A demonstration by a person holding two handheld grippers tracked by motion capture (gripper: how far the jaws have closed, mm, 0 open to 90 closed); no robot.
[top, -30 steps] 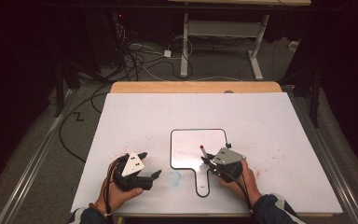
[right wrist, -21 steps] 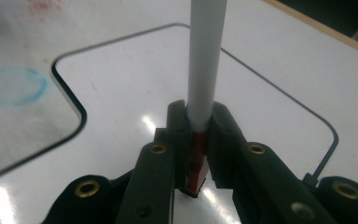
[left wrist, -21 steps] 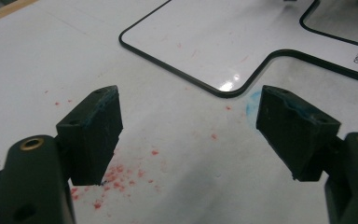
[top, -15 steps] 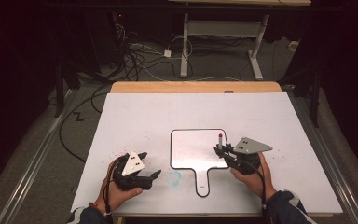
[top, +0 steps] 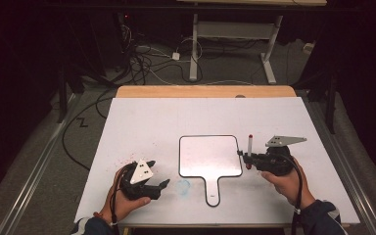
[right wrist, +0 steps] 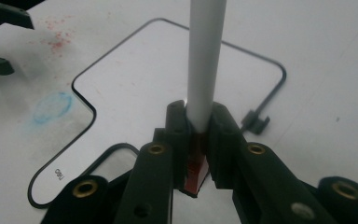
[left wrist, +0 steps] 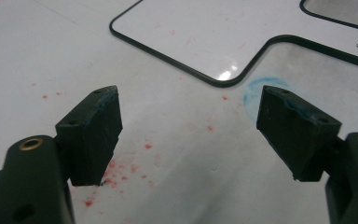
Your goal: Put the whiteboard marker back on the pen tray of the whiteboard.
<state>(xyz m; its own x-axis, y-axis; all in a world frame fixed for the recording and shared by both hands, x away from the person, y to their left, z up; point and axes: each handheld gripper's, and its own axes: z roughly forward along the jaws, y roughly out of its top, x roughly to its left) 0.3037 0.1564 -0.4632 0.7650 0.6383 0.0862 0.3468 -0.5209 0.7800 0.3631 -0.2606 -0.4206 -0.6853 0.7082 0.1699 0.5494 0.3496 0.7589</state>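
Left hand: the left hand [top: 120, 198] comes in at the near edge of the desk [top: 152, 122], at the left, and its forearm in a dark sleeve leaves the bottom of the high view.
Left gripper: the left gripper [top: 155, 188] lies low over the desk and points to the right, toward the whiteboard; its fingers [left wrist: 91, 133] are spread wide with nothing between them, and blue marks are on their inner faces.
Stains: red specks [left wrist: 121, 168] lie on the desk under the left gripper; a blue smudge [top: 183, 186] is just beside the handle of the whiteboard.
Right hand: the right hand [top: 289, 183] comes from the near right and holds its gripper level, pointing left.
Right gripper: the right gripper [top: 247, 159] is at the right edge of the whiteboard; its fingers [right wrist: 177, 128] are pinching the marker near its red lower end.
Marker: the white marker [top: 249, 147] stands nearly upright, with a red tip on top.
Whiteboard: the small whiteboard [top: 209, 156] with a dark rim lies flat at the middle of the desk, its handle toward the person.
Far side: cables [top: 147, 58] lie on the floor behind the desk.
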